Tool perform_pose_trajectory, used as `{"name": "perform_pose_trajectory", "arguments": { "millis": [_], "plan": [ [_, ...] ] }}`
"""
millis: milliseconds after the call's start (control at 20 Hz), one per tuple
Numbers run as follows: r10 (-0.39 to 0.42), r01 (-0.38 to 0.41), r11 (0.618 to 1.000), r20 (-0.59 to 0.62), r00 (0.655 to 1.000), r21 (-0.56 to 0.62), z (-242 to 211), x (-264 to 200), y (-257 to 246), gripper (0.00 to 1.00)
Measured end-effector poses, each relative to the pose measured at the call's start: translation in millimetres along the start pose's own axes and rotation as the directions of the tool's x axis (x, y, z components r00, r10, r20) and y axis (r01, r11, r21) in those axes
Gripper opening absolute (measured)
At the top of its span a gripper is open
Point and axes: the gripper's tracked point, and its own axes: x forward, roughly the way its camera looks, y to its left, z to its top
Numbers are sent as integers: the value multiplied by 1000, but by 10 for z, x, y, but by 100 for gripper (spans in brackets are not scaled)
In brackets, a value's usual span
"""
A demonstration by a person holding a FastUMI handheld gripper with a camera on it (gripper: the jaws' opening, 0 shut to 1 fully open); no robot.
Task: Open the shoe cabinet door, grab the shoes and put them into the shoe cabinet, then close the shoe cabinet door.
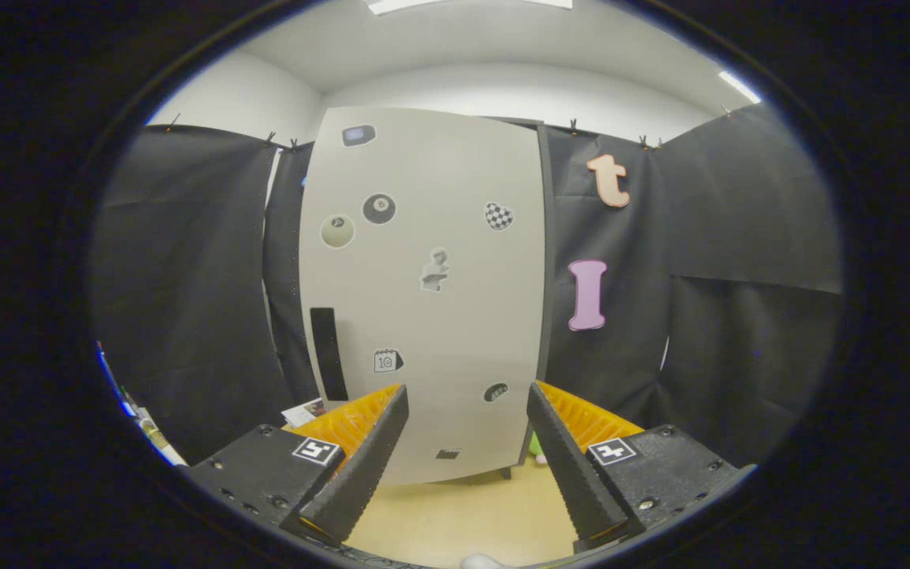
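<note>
— How is the gripper (467, 395) held?

— Level and pointing straight ahead, a little above the floor. Its two fingers (364, 458) are spread wide apart, with nothing between them and nothing touching either one.

— What is underneath and around it?

— A pale yellowish floor (455, 518) runs from below the fingers up to the foot of the cabinet. Black cloth (186, 300) hangs on both sides, clipped along its top edge, with white walls and a white ceiling (455, 47) above. A ceiling light shows as a bright strip over the right-hand cloth.

— And the shoe cabinet?

— The shoe cabinet door (423, 292) stands directly ahead, beyond the fingertips and apart from them. It is a tall light-grey panel, shut, carrying several small stickers. A dark vertical handle slot (329, 353) sits near its left edge, just above and beyond the left finger.

— Any shoes?

— I cannot tell. A small green item (538, 448) peeks out at the cabinet's lower right corner, mostly hidden behind the right finger.
</note>
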Motion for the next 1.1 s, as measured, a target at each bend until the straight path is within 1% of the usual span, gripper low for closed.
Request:
{"name": "perform_pose_trajectory", "arguments": {
  "millis": [250, 300, 450, 550, 700, 1100],
  "plan": [
    [-35, 35, 999, 31, 999, -3, 264, -405, -168, 99],
    [-36, 35, 999, 37, 999, 12, 281, -444, -172, 99],
    [-67, 66, 998, 44, 997, 23, 328, -607, -281, 99],
    [-70, 68, 997, 49, 996, 31, 332, -684, -276, 99],
    [-81, 80, 997, 61, 995, 10, 366, -727, -331, 99],
    [-56, 57, 998, 61, 997, -12, 338, -723, -244, 99]
  ]
}}
